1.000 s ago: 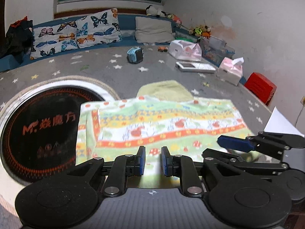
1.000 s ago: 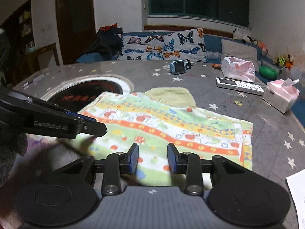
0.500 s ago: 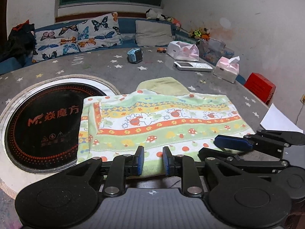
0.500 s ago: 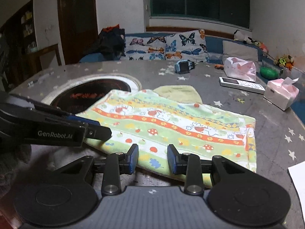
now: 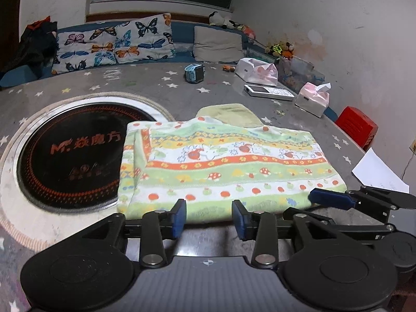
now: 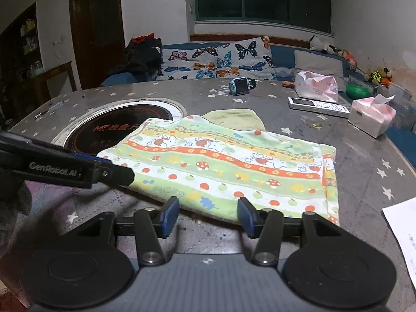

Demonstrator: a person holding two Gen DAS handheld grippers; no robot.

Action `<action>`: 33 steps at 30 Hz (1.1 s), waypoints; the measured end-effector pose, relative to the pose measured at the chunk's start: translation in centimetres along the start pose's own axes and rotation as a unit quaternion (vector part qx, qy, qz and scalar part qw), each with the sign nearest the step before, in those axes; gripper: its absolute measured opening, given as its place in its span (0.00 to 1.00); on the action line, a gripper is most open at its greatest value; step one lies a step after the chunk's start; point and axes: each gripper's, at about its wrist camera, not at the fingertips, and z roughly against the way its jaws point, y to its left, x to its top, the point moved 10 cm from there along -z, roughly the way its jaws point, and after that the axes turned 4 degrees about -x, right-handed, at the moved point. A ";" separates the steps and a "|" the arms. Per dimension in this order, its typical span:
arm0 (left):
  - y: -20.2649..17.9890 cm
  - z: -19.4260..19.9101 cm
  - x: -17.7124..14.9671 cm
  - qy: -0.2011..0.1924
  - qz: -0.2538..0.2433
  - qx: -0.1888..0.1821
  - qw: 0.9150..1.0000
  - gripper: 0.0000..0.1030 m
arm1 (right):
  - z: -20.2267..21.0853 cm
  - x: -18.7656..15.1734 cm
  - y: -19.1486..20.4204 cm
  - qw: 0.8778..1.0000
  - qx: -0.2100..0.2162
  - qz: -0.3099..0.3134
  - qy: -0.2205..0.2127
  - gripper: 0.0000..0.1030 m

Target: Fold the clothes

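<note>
In the left wrist view the left tongs (image 5: 209,217) are seen spread wide and empty at the near edge of the cloth (image 5: 228,166), which is laid folded on the worktop (image 5: 182,88), and in the right wrist view the right tongs (image 6: 208,217) are likewise spread empty there, so only the top layer might be pinched, undoing the fold.

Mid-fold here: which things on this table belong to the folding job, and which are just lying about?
Job: patterned cloth; pale green cloth under its far edge; left claw; right claw.

Lying about: smartwatch; remote; tissue box; paper sheet; round cooktop.
</note>
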 end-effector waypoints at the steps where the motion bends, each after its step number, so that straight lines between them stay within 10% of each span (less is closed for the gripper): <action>1: 0.1 0.2 -0.3 0.002 0.001 0.000 1.000 0.45 | 0.1 -0.1 0.1 1.000 -0.001 -0.001 0.000 0.51; 24: 0.8 3.5 -3.2 -0.010 0.010 0.016 1.000 0.84 | 2.4 -1.6 1.2 1.000 -0.026 -0.010 -0.011 0.99; 33: 0.2 4.4 -3.5 -0.021 0.000 0.023 1.000 0.98 | 3.5 -2.1 0.6 0.998 -0.050 -0.015 -0.024 1.00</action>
